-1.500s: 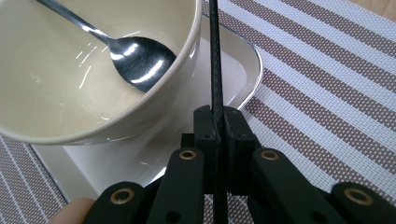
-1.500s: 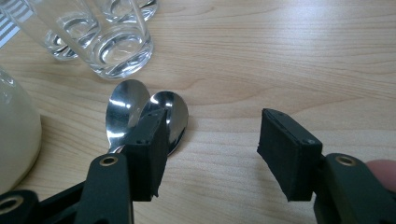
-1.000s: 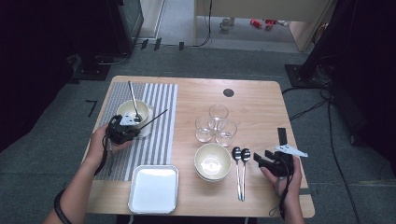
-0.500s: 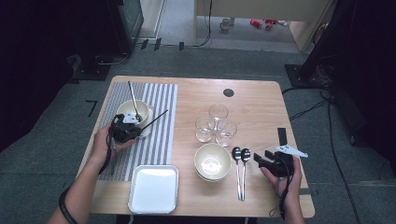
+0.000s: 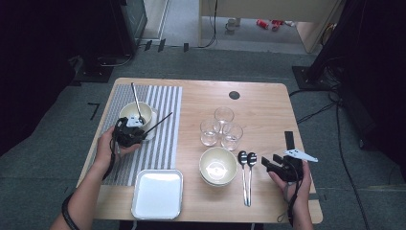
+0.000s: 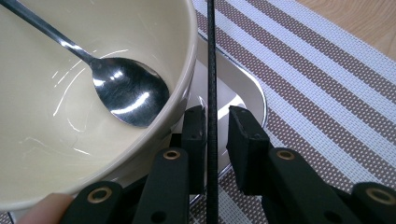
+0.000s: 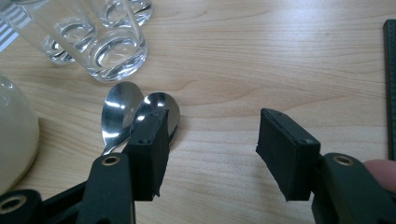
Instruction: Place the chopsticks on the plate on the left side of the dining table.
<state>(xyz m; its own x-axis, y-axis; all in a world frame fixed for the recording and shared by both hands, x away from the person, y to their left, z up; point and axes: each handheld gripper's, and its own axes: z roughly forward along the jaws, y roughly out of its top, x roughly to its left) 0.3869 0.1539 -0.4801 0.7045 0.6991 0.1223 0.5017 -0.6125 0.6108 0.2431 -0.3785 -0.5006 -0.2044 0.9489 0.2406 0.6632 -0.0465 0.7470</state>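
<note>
Gripping a thin black rod (image 6: pixel 211 70) just right of the cream ceramic bowl (image 5: pixel 136 115), my left gripper (image 6: pixel 215 126) is clenched; my right gripper (image 7: pixel 210 135), beside two steel spoons (image 7: pixel 140 112), is released.

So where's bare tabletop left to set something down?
Bare wood spans the far edge around the small black round hole, behind the three clear glasses. The near middle is crowded: stacked cream bowls, two steel spoons, white square tray.

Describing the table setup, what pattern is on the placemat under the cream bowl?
Brown and white stripes on the woven placemat, clearest in the left gripper view.
</note>
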